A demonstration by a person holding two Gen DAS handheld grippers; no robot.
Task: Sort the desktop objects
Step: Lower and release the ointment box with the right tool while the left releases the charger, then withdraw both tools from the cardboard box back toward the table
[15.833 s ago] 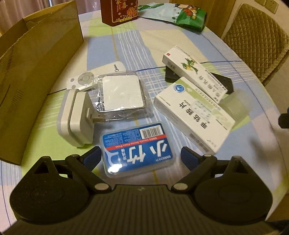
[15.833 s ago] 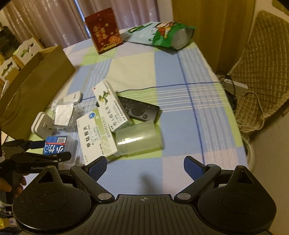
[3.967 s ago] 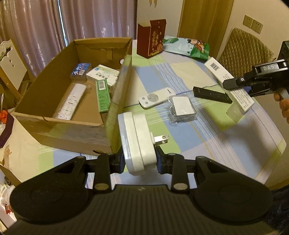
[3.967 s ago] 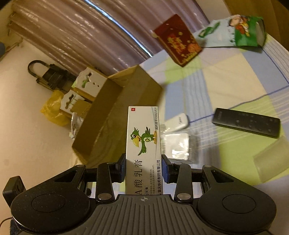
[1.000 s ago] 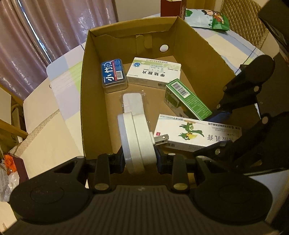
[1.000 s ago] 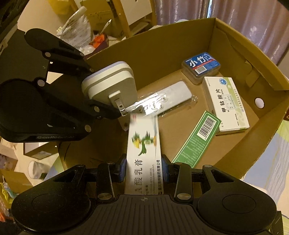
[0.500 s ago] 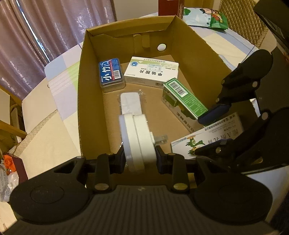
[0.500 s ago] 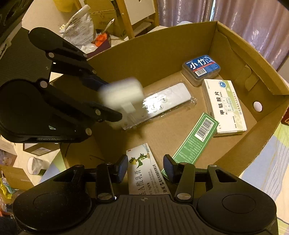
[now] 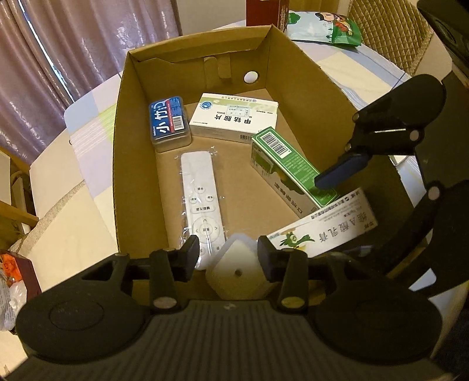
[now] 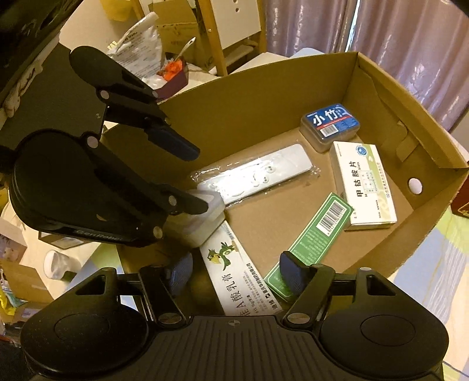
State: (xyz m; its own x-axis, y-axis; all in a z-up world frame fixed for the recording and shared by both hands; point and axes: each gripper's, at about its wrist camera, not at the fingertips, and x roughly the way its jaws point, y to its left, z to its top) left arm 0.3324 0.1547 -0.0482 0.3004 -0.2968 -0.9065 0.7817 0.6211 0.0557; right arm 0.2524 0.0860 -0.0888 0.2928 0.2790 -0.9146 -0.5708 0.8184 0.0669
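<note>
The cardboard box (image 9: 137, 117) (image 10: 390, 96) holds a blue floss case (image 9: 167, 120) (image 10: 331, 121), a white pill box (image 9: 233, 117) (image 10: 363, 183), a green box (image 9: 288, 173) (image 10: 312, 237) and a wrapped white remote (image 9: 202, 205) (image 10: 258, 173). My left gripper (image 9: 228, 252) is open above the white charger (image 9: 236, 271) (image 10: 202, 218), which lies in the box's near corner. My right gripper (image 10: 236, 272) is open above the white parrot ointment box (image 10: 239, 278) (image 9: 325, 228), which lies in the box.
A red carton (image 9: 263, 11) and a green snack bag (image 9: 325, 27) lie on the checked tablecloth beyond the box. A woven chair (image 9: 390, 35) stands at the far right. Curtains (image 9: 73, 44) hang behind. Clutter and bags (image 10: 152, 38) lie on the floor.
My left gripper opened and the charger dropped into the box. My right gripper opened wider after letting the parrot box fall flat on the box floor.
</note>
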